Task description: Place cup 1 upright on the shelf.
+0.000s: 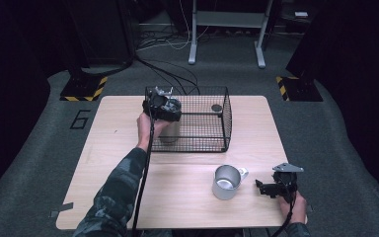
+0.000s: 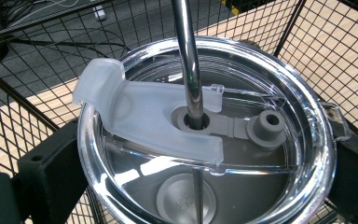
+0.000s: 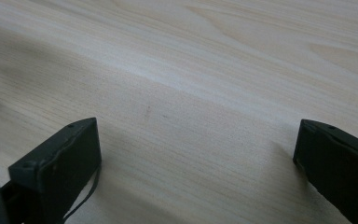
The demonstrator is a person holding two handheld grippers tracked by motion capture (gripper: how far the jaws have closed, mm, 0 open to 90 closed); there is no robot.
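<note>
A steel tumbler with a clear lid and a metal straw stands upright in the left part of a black wire basket. My left gripper is shut on the tumbler, one jaw on each side just under the lid's rim; the same grip shows in the left gripper view. A silver mug with a handle stands on the table near the front. To its right, my right gripper is open, with bare wood between its jaws.
The wooden table carries the basket at its middle back. A small dark round thing lies at the basket's back right. Cables run over the grey floor behind the table, and stands with striped bases flank it.
</note>
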